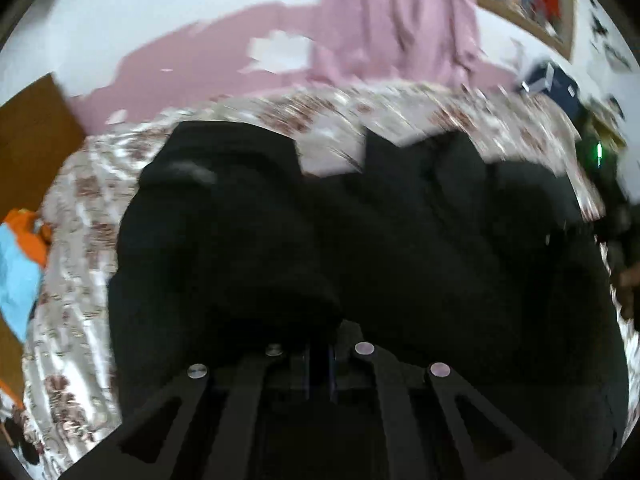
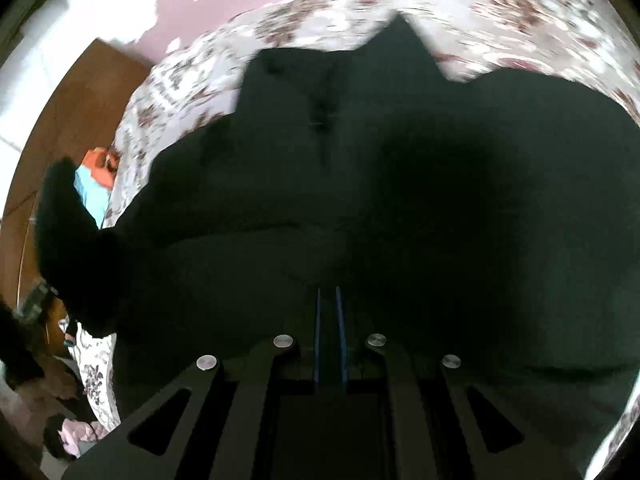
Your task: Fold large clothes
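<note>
A large black garment (image 1: 360, 240) lies spread over a floral bedspread (image 1: 72, 312) and fills most of both views. My left gripper (image 1: 319, 350) is shut on a bunched fold of the black garment, which covers the fingertips. My right gripper (image 2: 330, 312) has its blue-edged fingers (image 2: 318, 332) close together, pinching the black garment (image 2: 400, 200) at its near edge. Both views are blurred by motion.
The floral bedspread (image 2: 192, 92) meets a pink wall (image 1: 192, 60) with a pink cloth (image 1: 392, 20) hanging on it. Orange and blue clothes (image 1: 20, 248) lie at the bed's left edge by a wooden panel (image 1: 32, 136). A dark blue box (image 1: 552, 80) sits at the far right.
</note>
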### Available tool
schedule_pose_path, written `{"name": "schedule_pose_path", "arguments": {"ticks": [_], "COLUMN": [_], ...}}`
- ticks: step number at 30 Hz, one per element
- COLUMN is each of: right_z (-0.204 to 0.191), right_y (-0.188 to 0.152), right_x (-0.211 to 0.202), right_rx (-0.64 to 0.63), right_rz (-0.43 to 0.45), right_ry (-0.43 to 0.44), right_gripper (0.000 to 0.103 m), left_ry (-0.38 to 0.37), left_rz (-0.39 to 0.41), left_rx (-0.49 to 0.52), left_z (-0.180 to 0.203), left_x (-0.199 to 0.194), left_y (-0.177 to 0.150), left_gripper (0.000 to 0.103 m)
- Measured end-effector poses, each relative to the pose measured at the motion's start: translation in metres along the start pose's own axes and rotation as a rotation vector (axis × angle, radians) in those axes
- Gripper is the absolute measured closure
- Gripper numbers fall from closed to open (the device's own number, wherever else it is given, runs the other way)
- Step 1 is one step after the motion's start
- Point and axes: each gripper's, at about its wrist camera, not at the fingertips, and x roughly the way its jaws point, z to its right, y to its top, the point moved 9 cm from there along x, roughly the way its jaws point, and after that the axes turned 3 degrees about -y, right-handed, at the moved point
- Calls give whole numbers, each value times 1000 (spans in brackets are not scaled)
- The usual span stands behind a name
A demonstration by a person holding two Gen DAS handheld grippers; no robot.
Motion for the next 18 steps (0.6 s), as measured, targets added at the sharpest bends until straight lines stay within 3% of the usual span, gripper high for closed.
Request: {"name": "schedule_pose_path", "arguments": {"ticks": [6,11,14,18], "right_z": [42,44,41,15], "right_y": [-23,-22,-14,3], "right_x": [-7,-8,-12,-14], "right_rx": [36,58,100,169], "right_rz": [-18,-14,-13,-81], "right_ry": [-11,17,84,284], "right_gripper": [95,95,94,85], "left_ry": [-11,-5,30,96], "left_rz": [-29,-6,-5,-36], "left_rx": [75,206,363,598], "left_z": [52,93,123,158], "left_x": [16,15,21,38], "left_y": [-7,2,-3,-31], "left_gripper": [97,97,97,97]}}
